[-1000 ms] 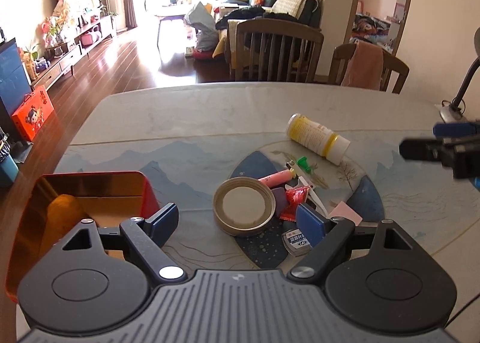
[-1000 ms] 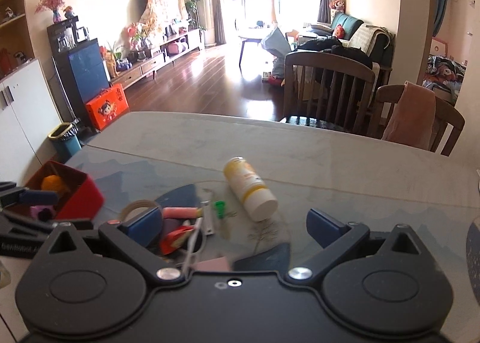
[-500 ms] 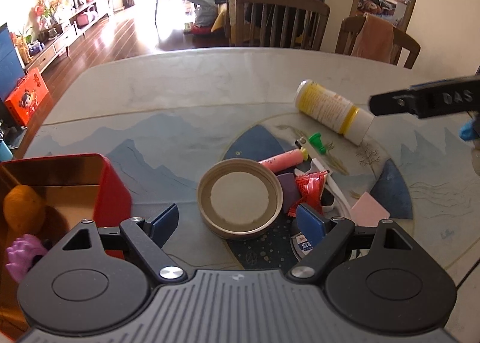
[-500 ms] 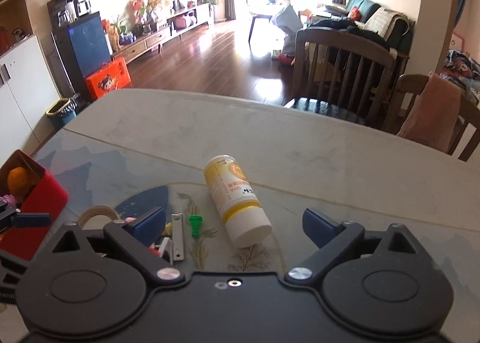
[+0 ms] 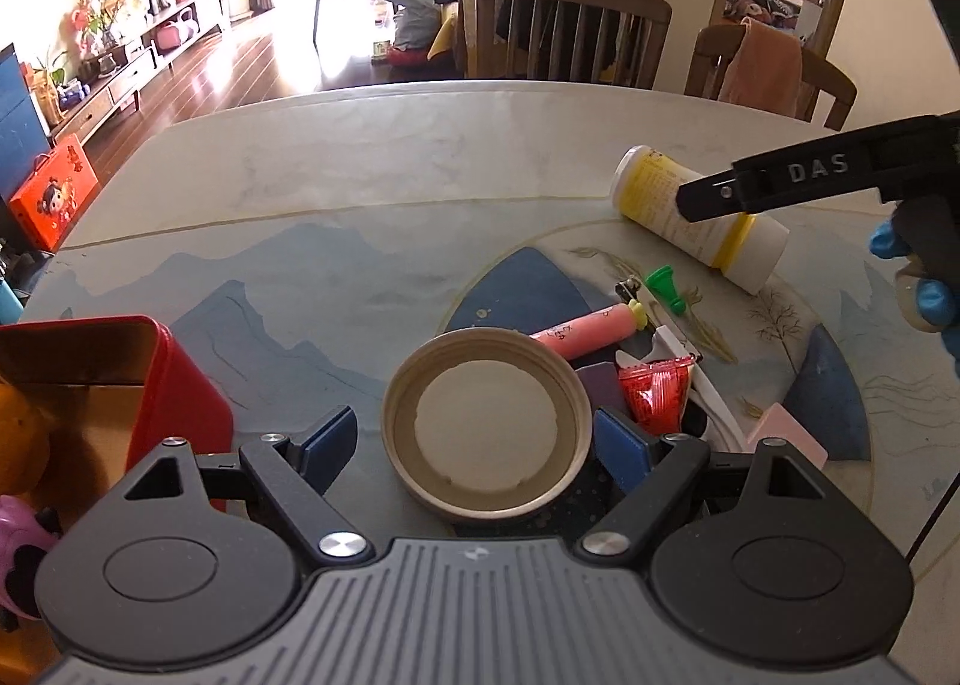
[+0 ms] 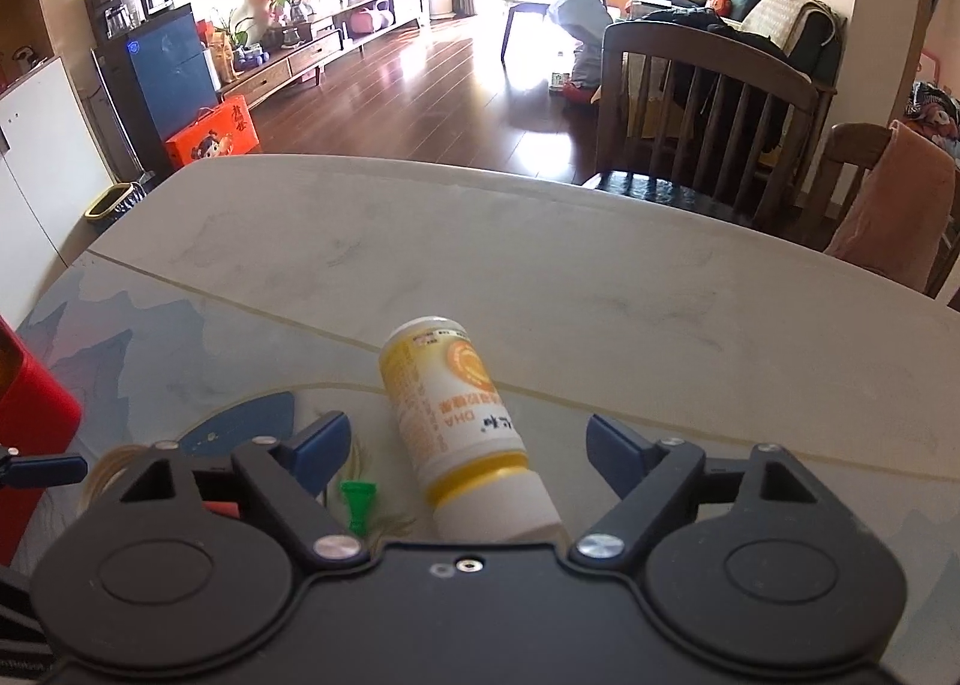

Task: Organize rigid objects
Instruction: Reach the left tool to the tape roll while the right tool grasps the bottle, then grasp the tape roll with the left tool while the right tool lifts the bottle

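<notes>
My left claw (image 5: 474,439) is spread wide around the lid (image 5: 487,426) on the table (image 5: 372,187), box (image 5: 162,379) at nine o'clock. My right claw (image 6: 468,445) gapes astride the lying bottle (image 6: 462,427), touching nothing, peg (image 6: 358,502) at seven o'clock.

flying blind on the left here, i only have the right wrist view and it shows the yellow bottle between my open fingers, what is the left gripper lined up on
Observer: The left gripper is open around a round tan lid lying flat.
Operator: anything crowding that lid
Observer: A pink tube and a red packet lie against its right side.
Operator: whats in the red box
Observer: The red box holds an orange ball and a purple toy.
</notes>
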A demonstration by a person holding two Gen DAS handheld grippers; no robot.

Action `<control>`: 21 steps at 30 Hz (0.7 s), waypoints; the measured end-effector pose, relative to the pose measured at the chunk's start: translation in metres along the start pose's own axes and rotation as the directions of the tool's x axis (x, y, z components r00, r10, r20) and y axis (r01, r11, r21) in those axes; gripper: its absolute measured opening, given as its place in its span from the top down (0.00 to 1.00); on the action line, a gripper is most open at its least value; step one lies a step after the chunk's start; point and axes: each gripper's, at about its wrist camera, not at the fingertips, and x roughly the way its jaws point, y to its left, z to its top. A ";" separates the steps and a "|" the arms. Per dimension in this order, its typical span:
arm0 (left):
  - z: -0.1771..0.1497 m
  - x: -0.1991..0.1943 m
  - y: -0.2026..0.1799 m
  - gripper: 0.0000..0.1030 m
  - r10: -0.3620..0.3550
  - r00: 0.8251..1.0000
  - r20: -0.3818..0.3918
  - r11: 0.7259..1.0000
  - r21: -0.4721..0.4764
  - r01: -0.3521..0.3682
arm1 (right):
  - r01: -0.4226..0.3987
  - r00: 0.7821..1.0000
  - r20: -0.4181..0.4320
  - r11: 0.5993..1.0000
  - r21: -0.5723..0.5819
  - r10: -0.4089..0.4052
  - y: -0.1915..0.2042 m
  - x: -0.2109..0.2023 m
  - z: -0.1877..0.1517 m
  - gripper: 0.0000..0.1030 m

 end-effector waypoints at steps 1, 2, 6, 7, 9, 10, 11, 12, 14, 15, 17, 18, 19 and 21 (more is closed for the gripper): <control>0.000 0.001 0.001 0.17 0.001 1.000 0.000 1.000 -0.005 -0.001 | 0.000 1.000 0.000 1.000 0.002 0.000 0.000 0.002 0.001 0.18; 0.000 0.001 0.001 0.17 -0.002 1.000 0.001 1.000 -0.009 0.002 | -0.002 1.000 0.000 1.000 0.007 0.002 -0.002 0.005 0.002 0.21; -0.001 0.004 0.002 0.17 -0.009 1.000 -0.004 1.000 -0.019 0.009 | -0.021 1.000 -0.013 0.999 0.029 0.021 -0.004 0.014 0.001 0.30; -0.002 0.005 0.002 0.17 -0.010 1.000 -0.003 1.000 -0.020 0.010 | -0.024 1.000 -0.012 0.999 0.031 0.024 -0.004 0.015 0.000 0.33; -0.001 0.005 0.003 0.17 -0.010 1.000 -0.003 1.000 -0.017 0.010 | -0.029 0.999 -0.016 0.999 0.032 0.030 -0.004 0.017 -0.002 0.40; -0.001 0.006 0.002 0.17 -0.012 1.000 -0.002 1.000 -0.017 0.012 | -0.030 0.999 -0.018 0.999 0.033 0.030 -0.004 0.018 -0.002 0.45; -0.001 0.005 0.003 0.18 -0.013 1.000 0.001 1.000 -0.018 0.013 | -0.031 0.999 -0.019 0.999 0.035 0.032 -0.004 0.019 -0.002 0.45; -0.001 0.005 0.003 0.19 -0.016 1.000 0.003 1.000 -0.019 0.016 | -0.030 0.999 -0.018 0.999 0.036 0.030 -0.005 0.019 -0.002 0.46; -0.001 0.005 0.003 0.24 -0.023 1.000 0.002 1.000 -0.020 0.023 | -0.031 0.999 -0.012 0.999 0.035 0.031 -0.006 0.017 -0.003 0.47; -0.001 0.005 0.001 0.25 -0.024 1.000 0.002 1.000 -0.015 0.024 | -0.031 0.999 -0.011 0.999 0.034 0.031 -0.006 0.017 -0.003 0.48; -0.001 0.004 -0.001 0.25 -0.014 1.000 0.005 1.000 0.002 0.014 | -0.029 1.000 -0.007 0.999 0.031 0.030 -0.005 0.015 -0.004 0.50; -0.001 0.004 -0.002 0.25 -0.011 1.000 0.005 1.000 0.006 0.011 | -0.027 1.000 -0.005 0.999 0.026 0.027 -0.005 0.014 -0.004 0.51; -0.001 0.004 -0.003 0.25 -0.011 1.000 0.005 1.000 0.004 0.011 | -0.024 1.000 -0.003 0.999 0.023 0.024 -0.005 0.013 -0.005 0.53; -0.001 0.004 -0.003 0.25 -0.009 1.000 0.003 1.000 -0.001 0.010 | -0.021 1.000 0.004 1.000 0.019 0.021 -0.004 0.010 -0.007 0.56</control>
